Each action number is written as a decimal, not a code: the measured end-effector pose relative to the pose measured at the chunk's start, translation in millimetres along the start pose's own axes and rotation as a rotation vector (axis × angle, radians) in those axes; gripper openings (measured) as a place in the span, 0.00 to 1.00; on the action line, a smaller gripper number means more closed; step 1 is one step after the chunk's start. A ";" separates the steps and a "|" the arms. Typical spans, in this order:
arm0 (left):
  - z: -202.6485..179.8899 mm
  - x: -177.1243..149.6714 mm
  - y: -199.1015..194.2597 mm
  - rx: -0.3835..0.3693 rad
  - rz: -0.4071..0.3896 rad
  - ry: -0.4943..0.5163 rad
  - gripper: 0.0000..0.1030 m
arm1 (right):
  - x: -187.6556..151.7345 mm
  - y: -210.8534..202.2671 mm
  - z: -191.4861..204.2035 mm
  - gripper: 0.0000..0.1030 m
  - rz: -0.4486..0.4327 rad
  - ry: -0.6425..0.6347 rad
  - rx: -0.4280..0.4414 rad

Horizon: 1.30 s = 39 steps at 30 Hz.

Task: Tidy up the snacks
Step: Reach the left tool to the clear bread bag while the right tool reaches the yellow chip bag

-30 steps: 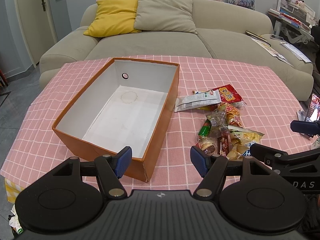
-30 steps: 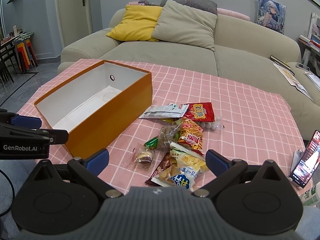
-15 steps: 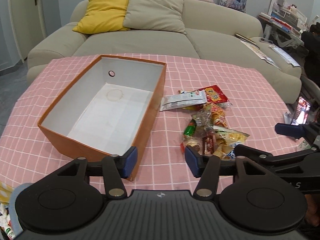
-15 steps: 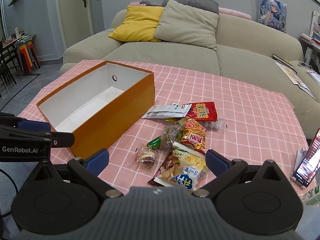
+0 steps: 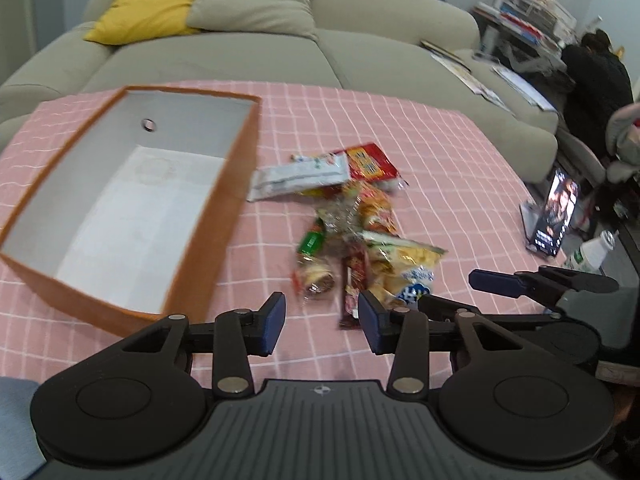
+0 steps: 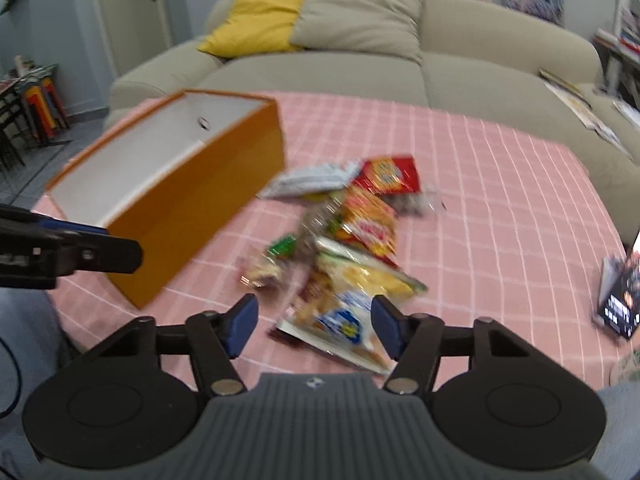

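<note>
The left gripper [image 5: 322,322] hangs above the near edge of the counter [image 5: 440,152], which is covered by a pink checked cloth. Its fingers [image 5: 272,322] are parted, with nothing between them. The right gripper [image 6: 314,326] hangs over the near end of the snack pile [image 6: 348,236]; its fingers [image 6: 242,324] are spread wide and hold nothing. Whether they touch the packet below cannot be determined.

The snacks lie loose on the cloth, overlapping one another, just beside the long right-hand wall of the orange box [image 5: 236,200]. The box stands open-topped, with a white interior and no snack inside.

Pile contents, far to near:
- white packet [image 5: 300,176], nearest the box wall
- red packet [image 5: 368,162], touching the white one
- orange chip packet [image 6: 366,224], in the middle
- green-topped wrapped snack [image 5: 312,258], on the box side
- yellow packet with a blue label [image 6: 348,312], lying between the right fingers in the right wrist view

A phone [image 5: 556,212] stands propped at the right edge of the counter, well apart from the pile. A beige sofa [image 5: 248,60] with a yellow cushion [image 5: 148,4] stands behind the counter. Both views are motion-blurred
</note>
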<state>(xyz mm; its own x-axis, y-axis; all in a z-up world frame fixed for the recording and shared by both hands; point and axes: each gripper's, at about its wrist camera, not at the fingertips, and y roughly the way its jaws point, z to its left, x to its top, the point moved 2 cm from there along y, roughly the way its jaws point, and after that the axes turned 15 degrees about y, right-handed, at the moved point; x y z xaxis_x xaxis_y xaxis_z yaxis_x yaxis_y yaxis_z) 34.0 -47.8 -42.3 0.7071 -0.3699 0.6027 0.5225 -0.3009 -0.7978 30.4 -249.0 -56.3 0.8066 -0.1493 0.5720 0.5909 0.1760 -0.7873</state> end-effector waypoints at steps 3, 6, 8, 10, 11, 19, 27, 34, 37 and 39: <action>-6.3 -0.2 17.0 -0.025 0.026 0.019 0.59 | -2.3 11.3 -14.1 0.58 0.041 0.027 -0.008; -12.3 -1.2 32.9 -0.036 0.057 0.041 0.61 | -2.8 18.9 -24.2 0.58 0.067 0.059 -0.018; -14.1 -1.8 40.8 -0.050 0.076 0.046 0.62 | -2.3 24.7 -29.3 0.60 0.078 0.079 -0.025; -14.9 -1.2 47.0 -0.067 0.088 0.048 0.62 | -1.0 30.3 -33.1 0.64 0.086 0.091 -0.028; -15.4 -0.2 50.4 -0.073 0.091 0.048 0.62 | -0.4 32.5 -33.7 0.65 0.090 0.093 -0.028; -2.7 8.5 79.2 -0.029 0.125 -0.001 0.62 | 7.3 49.2 -27.5 0.73 0.094 0.067 -0.024; 14.8 16.3 113.5 -0.030 0.158 -0.090 0.62 | 13.3 72.8 -23.6 0.72 0.123 0.072 -0.017; 21.4 17.6 133.3 -0.018 0.204 -0.121 0.62 | 18.2 87.4 -25.0 0.57 0.154 0.092 -0.008; 21.4 16.3 139.4 -0.027 0.223 -0.131 0.62 | 17.3 89.2 -22.7 0.50 0.162 0.084 0.003; 23.7 15.5 142.5 -0.047 0.229 -0.162 0.57 | 16.7 89.6 -20.9 0.48 0.163 0.069 -0.003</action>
<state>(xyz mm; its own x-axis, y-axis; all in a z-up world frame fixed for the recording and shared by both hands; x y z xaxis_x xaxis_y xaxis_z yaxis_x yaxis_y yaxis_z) 130.8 -75.6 -147.1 0.8730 -0.2889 0.3930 0.3205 -0.2676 -0.9086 96.4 -256.0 -122.1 0.8883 -0.1854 0.4201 0.4527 0.2002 -0.8689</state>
